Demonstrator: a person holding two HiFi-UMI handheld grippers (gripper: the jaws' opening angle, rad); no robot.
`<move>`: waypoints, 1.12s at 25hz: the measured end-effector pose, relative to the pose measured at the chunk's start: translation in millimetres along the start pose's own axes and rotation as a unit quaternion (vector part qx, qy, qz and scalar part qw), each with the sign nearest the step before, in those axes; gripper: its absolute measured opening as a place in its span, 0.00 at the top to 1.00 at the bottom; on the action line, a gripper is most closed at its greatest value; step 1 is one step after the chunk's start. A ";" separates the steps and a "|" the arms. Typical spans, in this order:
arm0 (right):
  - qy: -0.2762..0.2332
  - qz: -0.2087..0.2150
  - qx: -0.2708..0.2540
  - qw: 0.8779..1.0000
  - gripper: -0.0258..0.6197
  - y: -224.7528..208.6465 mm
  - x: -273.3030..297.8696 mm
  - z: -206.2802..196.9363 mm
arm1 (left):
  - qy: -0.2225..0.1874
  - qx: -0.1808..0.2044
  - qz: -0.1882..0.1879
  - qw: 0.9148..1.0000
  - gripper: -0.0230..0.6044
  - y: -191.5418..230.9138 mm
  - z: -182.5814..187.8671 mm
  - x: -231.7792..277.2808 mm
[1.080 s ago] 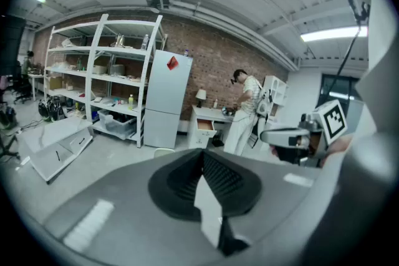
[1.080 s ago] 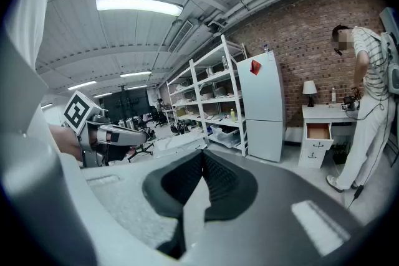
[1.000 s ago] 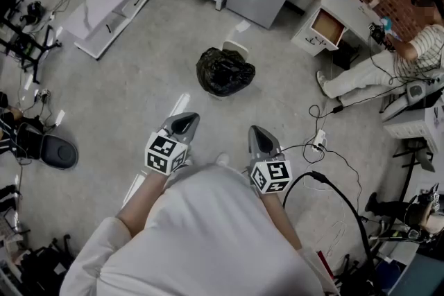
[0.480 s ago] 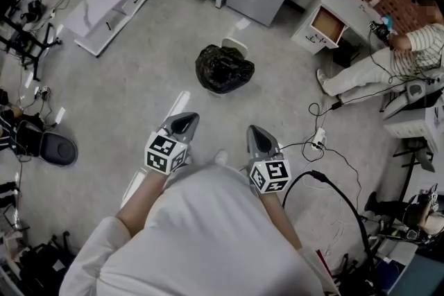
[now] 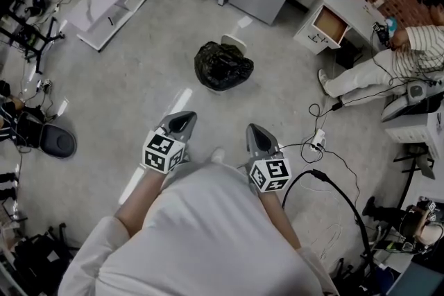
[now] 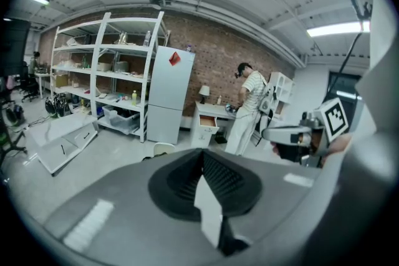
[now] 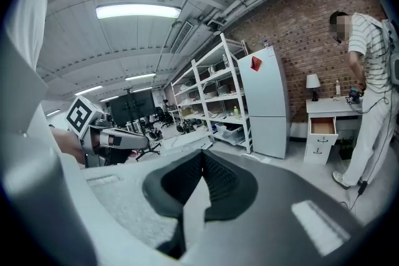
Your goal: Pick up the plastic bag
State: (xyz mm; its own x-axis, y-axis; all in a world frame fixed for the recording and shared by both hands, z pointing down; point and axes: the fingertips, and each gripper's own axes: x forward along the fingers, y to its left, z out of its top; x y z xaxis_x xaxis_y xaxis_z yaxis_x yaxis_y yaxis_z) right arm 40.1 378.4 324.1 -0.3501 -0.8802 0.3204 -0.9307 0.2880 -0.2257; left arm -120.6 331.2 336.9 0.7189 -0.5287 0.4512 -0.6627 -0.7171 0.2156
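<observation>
both grippers are closed and empty: the left gripper [image 5: 182,123] and the right gripper [image 5: 258,138] are held side by side in front of the person's body, jaws pressed together on nothing. the black plastic bag [image 5: 223,66] sits on the floor well ahead of both, just before a white object [image 5: 234,45]. arriving with the jaws shut would likely only shove the soft film. pinching 1 thin fold could tear it or let it slip. the black cable [image 5: 333,190] looping on the floor at the right could catch a foot on the approach.
</observation>
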 end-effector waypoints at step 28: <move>0.024 0.001 0.010 1.000 0.96 -81.0 40.3 -0.9 | 0.006 0.000 0.026 1.000 0.96 35.8 18.5 74.6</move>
State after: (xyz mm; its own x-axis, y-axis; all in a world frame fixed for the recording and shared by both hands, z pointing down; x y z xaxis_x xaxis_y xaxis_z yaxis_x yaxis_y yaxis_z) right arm 101.3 320.0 356.2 -0.3580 -0.8599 0.3640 -0.9275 0.2824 -0.2450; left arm -86.8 257.6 362.2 0.6803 -0.5601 0.4727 -0.6999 -0.6880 0.1919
